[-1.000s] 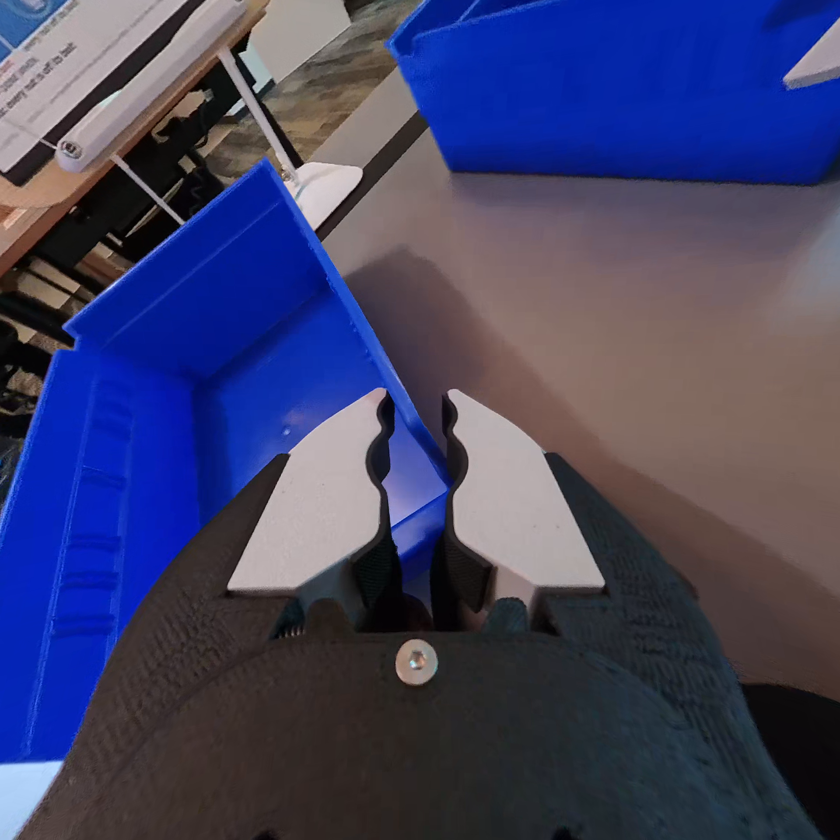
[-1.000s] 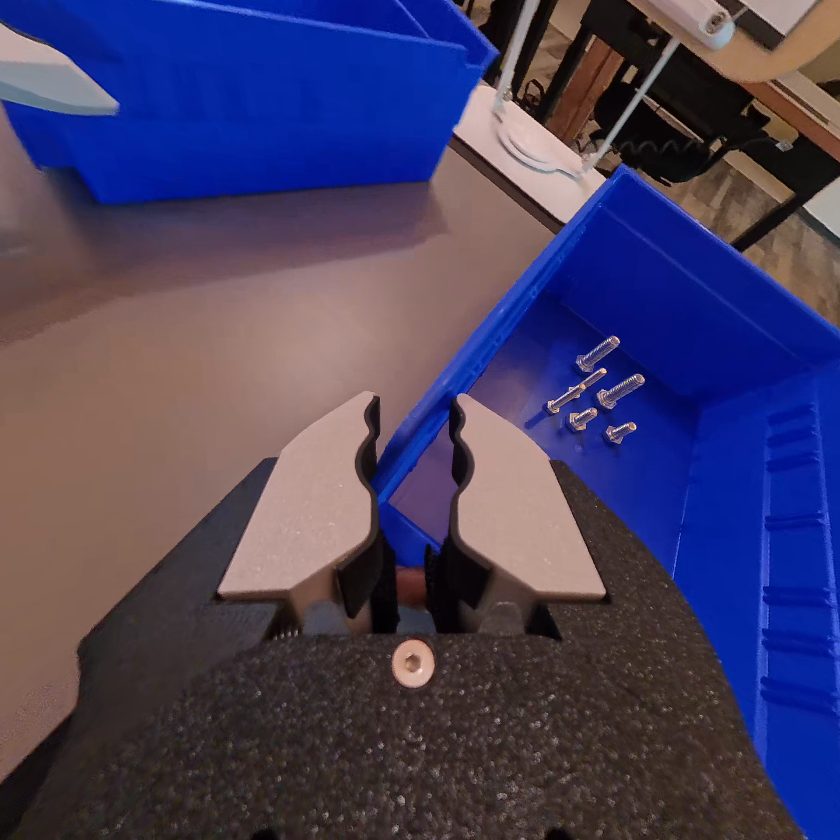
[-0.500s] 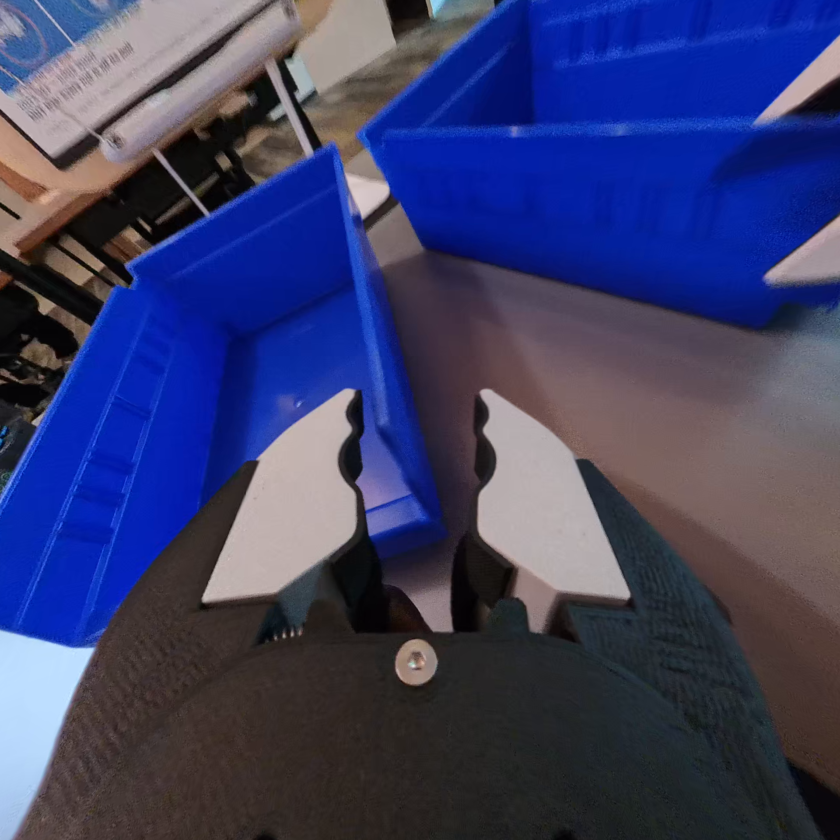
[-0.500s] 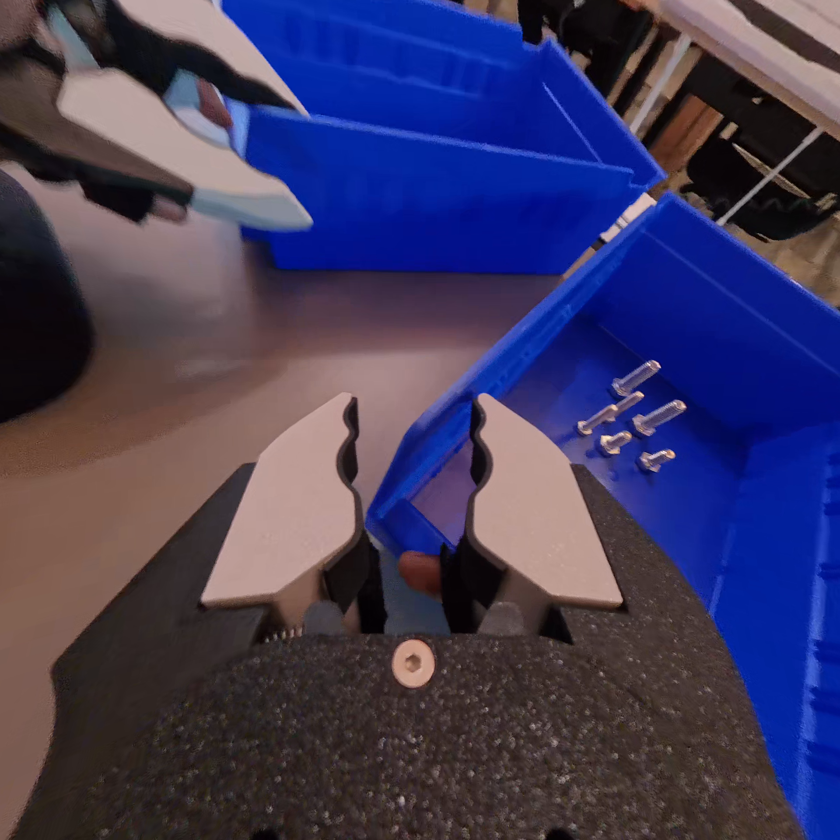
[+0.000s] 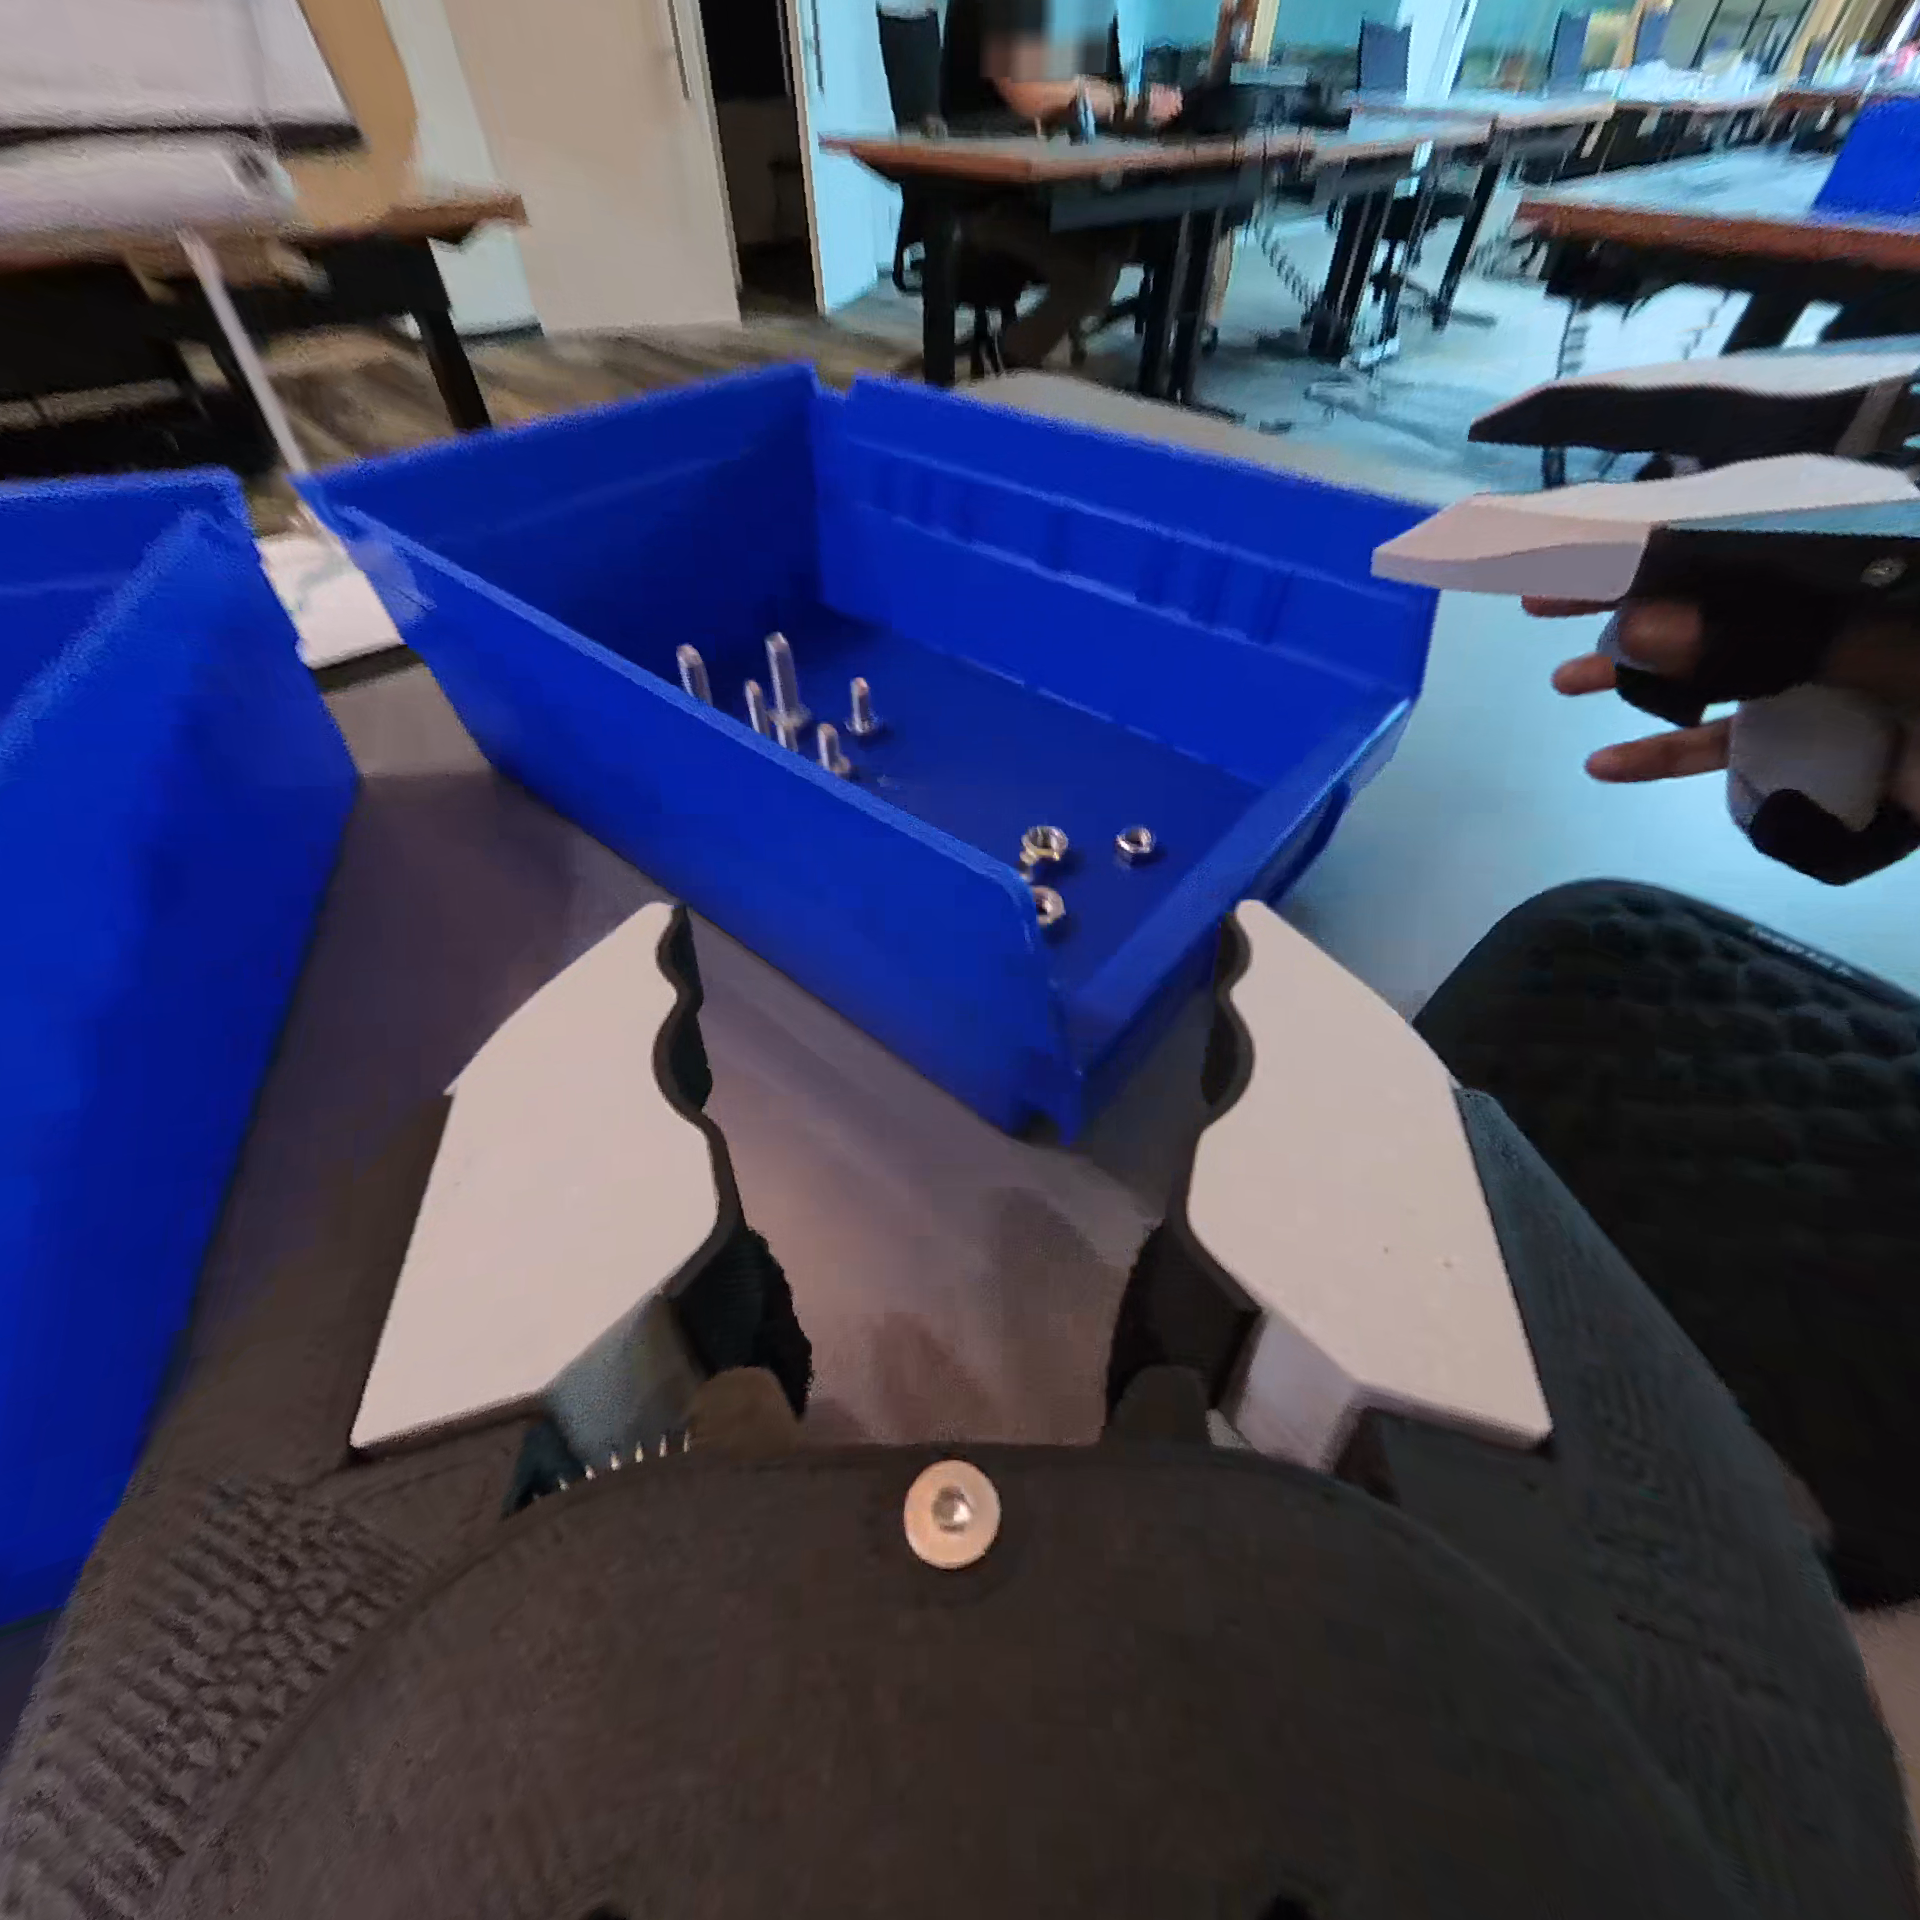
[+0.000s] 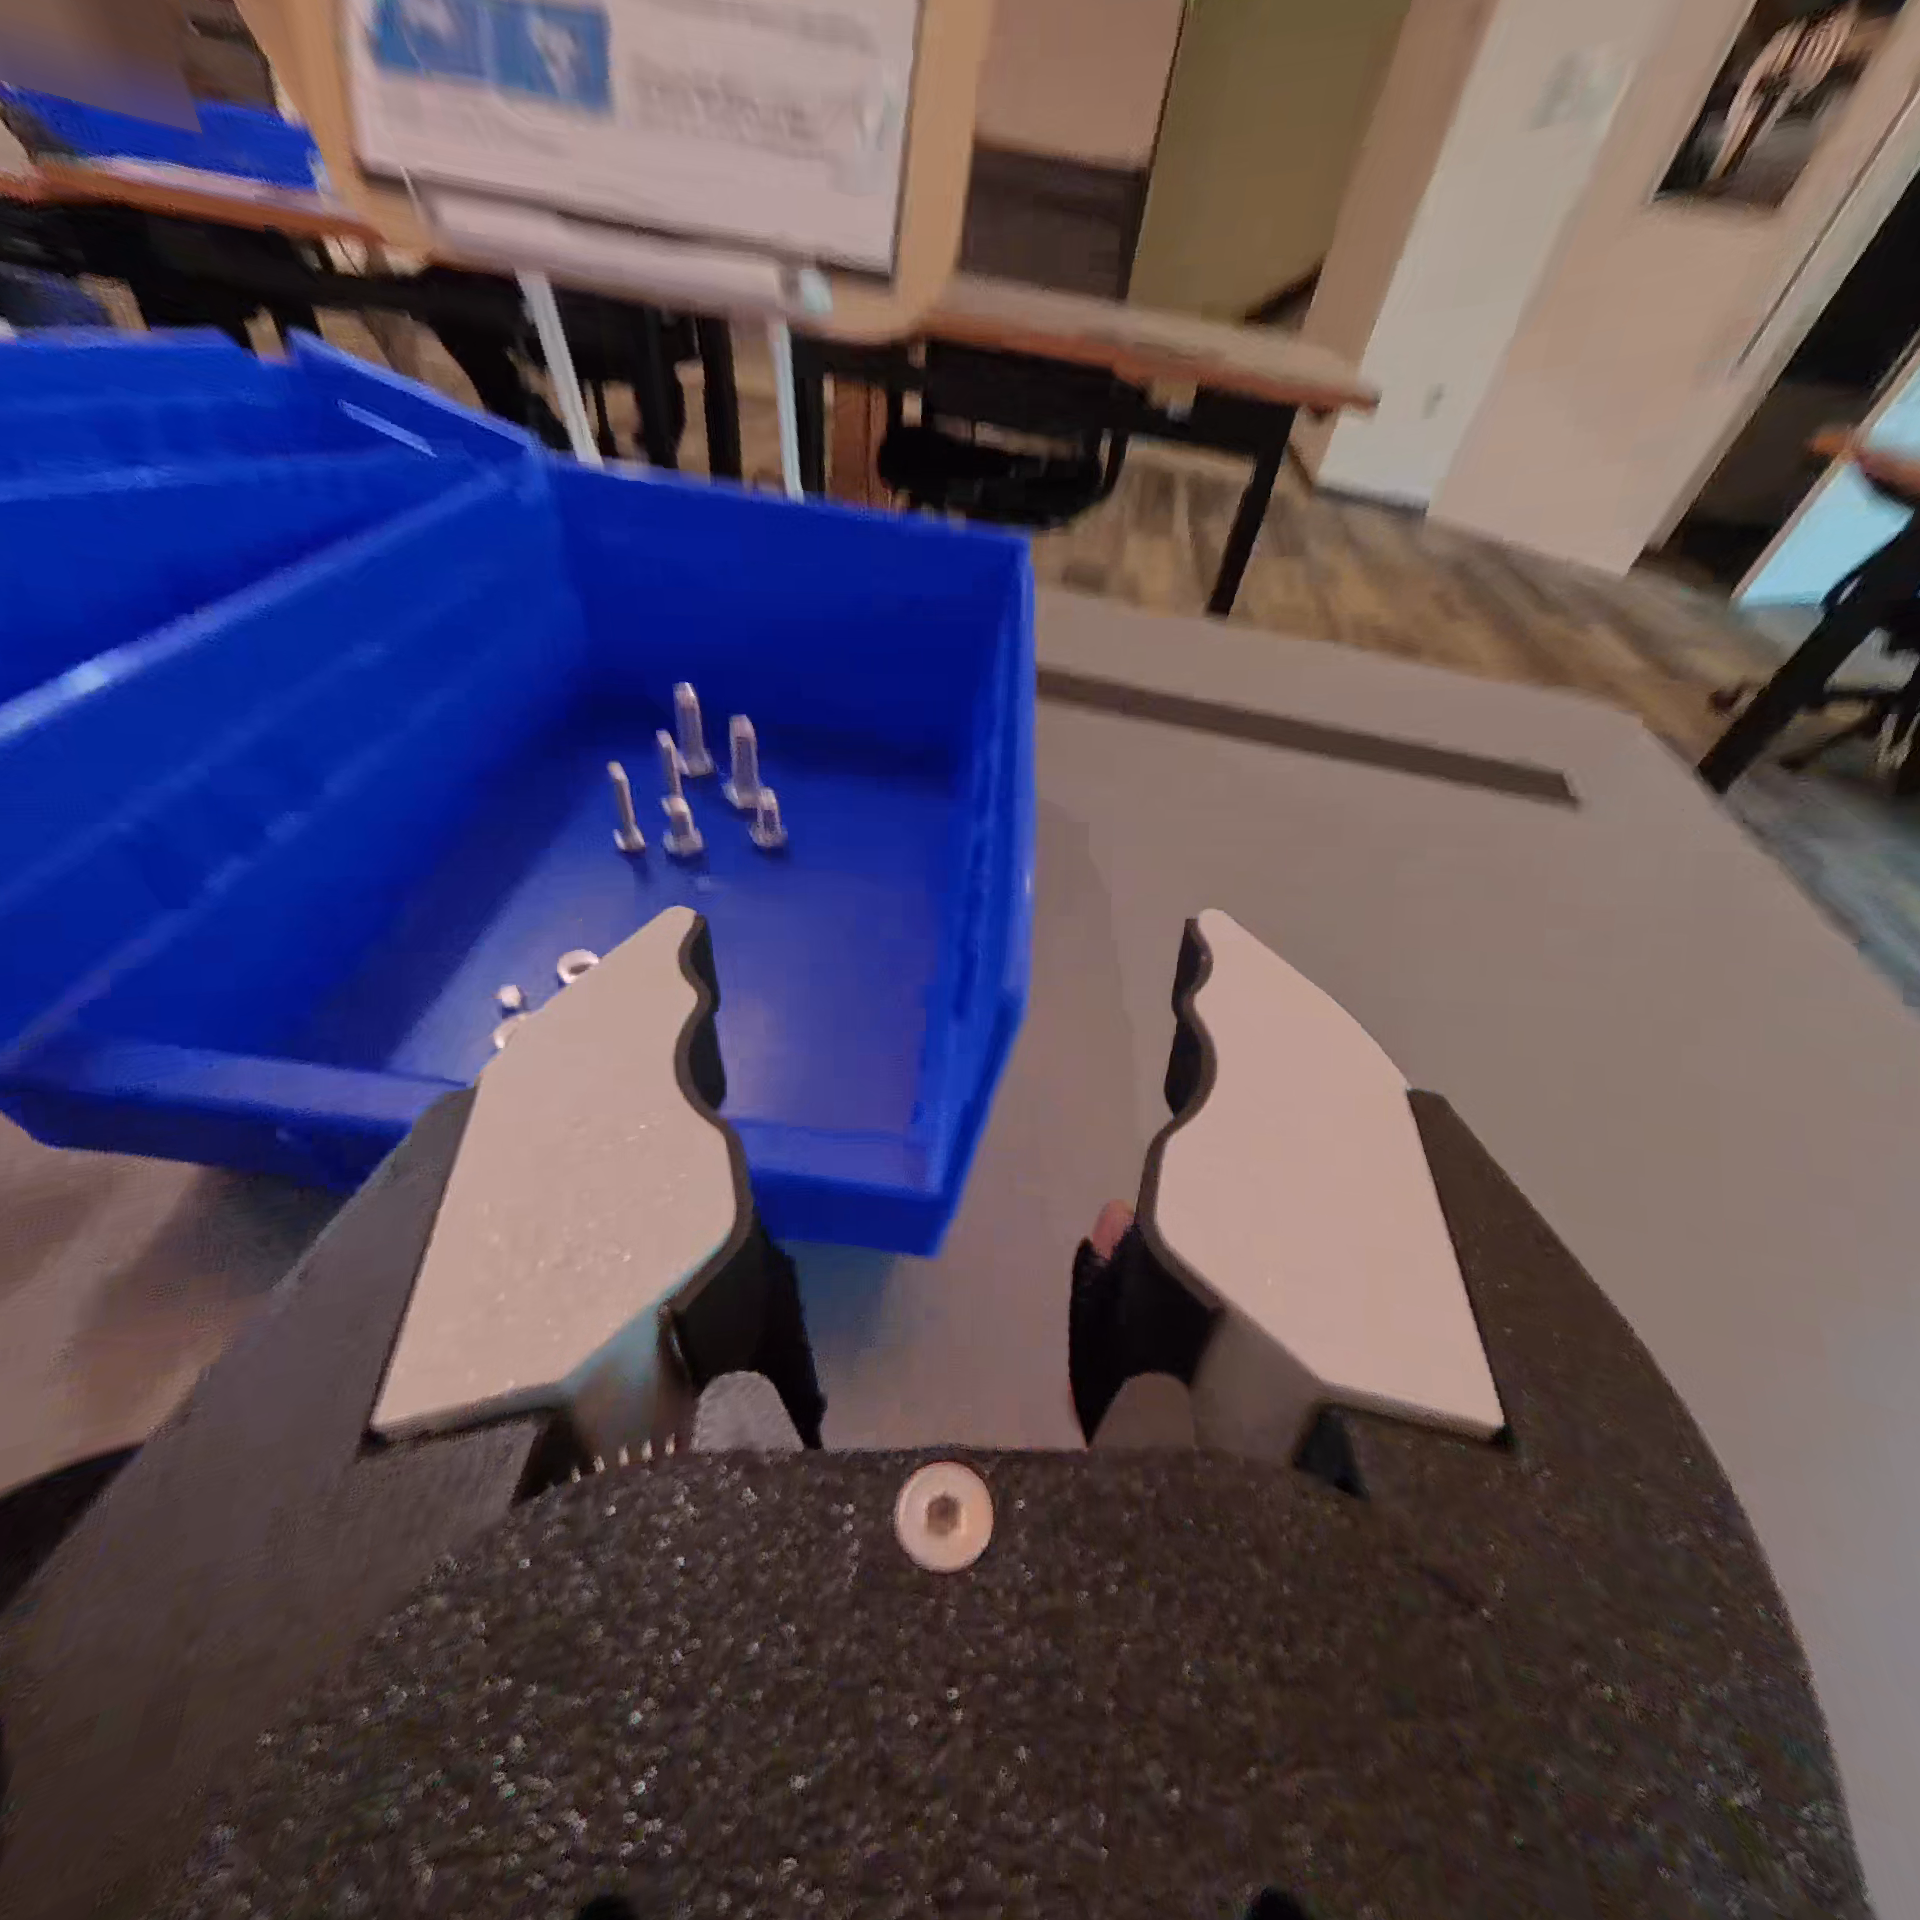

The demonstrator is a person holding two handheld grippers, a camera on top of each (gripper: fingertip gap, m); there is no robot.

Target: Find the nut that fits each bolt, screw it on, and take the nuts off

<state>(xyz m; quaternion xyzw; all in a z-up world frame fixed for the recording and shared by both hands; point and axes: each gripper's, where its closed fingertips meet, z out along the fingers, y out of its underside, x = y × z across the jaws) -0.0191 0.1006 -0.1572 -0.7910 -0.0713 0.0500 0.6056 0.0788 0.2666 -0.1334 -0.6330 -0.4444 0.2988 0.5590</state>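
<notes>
In the blue bin (image 5: 727, 831) at the middle of the bench (image 5: 468, 883) lies everything the task needs, and none of it looks touched. We count six bolts (image 6: 691, 774) standing head-down, threads up, in a tight cluster toward the bin's far end, all bare: no nut sits on any of them. Near the bin's low front lip, well apart from the bolts, we see at least three loose nuts (image 5: 1044, 840) lying flat on the floor of the bin; there may be more hidden behind the near wall.

We hold the left hand-held gripper (image 5: 951, 956) just short of the bin's near corner, its fingers (image 5: 582, 1143) spread wide with nothing between them but the bin corner and bare bench. The right hand-held gripper (image 6: 940, 961) hovers at the bin's right wall, likewise spread wide and carrying nothing; its left finger partly covers the nuts in its own view. A second blue bin (image 5: 135, 935) stands to the left of the first, and what it holds we cannot see.

As we judge it, the work is at its very start. Matching, threading and unscrewing are all still ahead for every bolt. The first step we expect is picking one bolt and one nut out of the bin, one in each hand-held gripper.
</notes>
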